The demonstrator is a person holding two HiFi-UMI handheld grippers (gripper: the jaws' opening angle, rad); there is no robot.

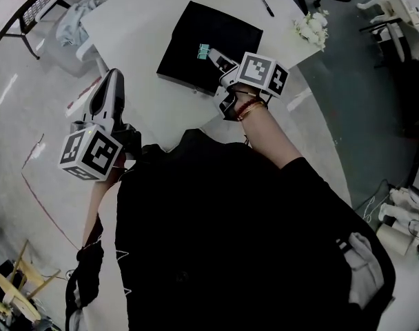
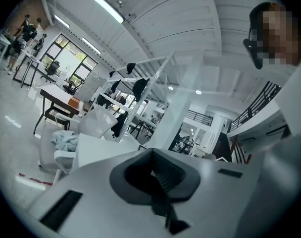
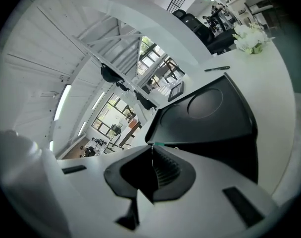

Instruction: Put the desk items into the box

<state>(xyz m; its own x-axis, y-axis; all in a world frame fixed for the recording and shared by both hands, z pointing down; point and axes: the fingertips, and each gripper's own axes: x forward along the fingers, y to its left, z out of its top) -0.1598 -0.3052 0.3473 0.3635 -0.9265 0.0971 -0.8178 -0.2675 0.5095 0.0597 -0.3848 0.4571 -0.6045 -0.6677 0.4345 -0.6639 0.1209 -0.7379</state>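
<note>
1. Black box lay flat on the white table in the head view. My right gripper reached over the box's near edge with a teal binder clip right at its tips, over the box's dark surface. A pen lay on the table beyond the box's far right corner. A bunch of white flowers sat well to the right of the box, at the table's rim. My left gripper hung well to the left of the box, off the table and over the floor.

2. From the left gripper view, my fingers were pressed together with nothing between them. They pointed out into the room, away from the box.

3. From the right gripper view, my fingers were also together, with a teal sliver of the clip at their very tips. I judged it pinched there rather than lying loose. The box filled the space just ahead. The pen and flowers showed past its far side.

4. I judged the task to be early on. The clip was at the box but not yet let go. The pen was untouched on the table, and the flowers too, if they counted.
</note>
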